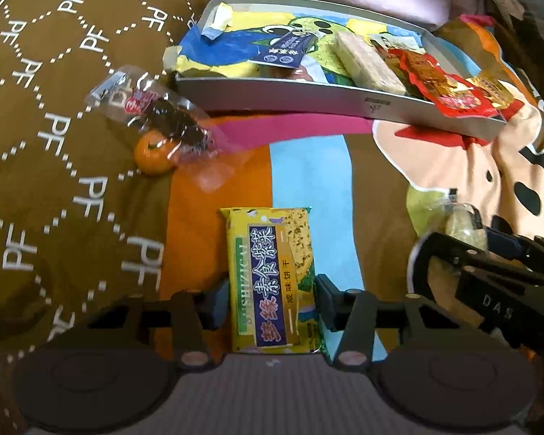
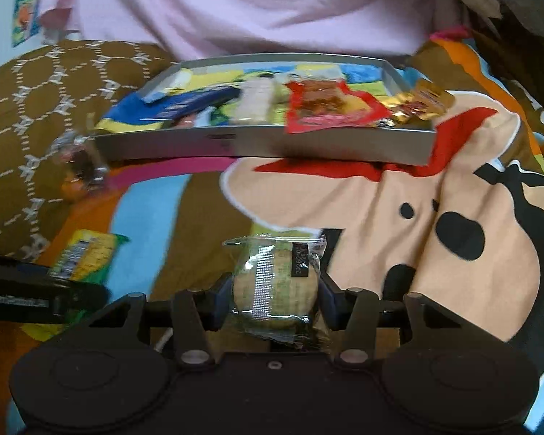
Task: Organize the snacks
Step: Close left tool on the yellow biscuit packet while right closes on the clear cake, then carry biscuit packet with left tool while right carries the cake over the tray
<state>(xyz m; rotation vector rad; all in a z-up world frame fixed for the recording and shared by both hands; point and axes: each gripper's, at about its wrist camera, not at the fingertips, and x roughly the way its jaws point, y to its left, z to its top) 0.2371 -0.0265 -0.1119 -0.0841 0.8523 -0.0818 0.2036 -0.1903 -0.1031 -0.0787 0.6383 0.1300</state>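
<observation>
Between my left gripper's [image 1: 272, 302] closed pads sat the yellow cracker packet [image 1: 272, 279], and my right gripper [image 2: 275, 302] pinched the clear-wrapped round biscuit [image 2: 275, 290]; I judged either slick wrapper might slip before reaching the crowded grey tray [image 2: 308, 145].

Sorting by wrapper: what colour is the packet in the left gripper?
Yellow packet, dark blue label; left wrist view.

"PF" repeated on brown cushion [image 1: 54, 127], "DAS" on right gripper [image 1: 497, 306], "SUSHIZICAI" on yellow cracker packet [image 1: 270, 279]
</observation>
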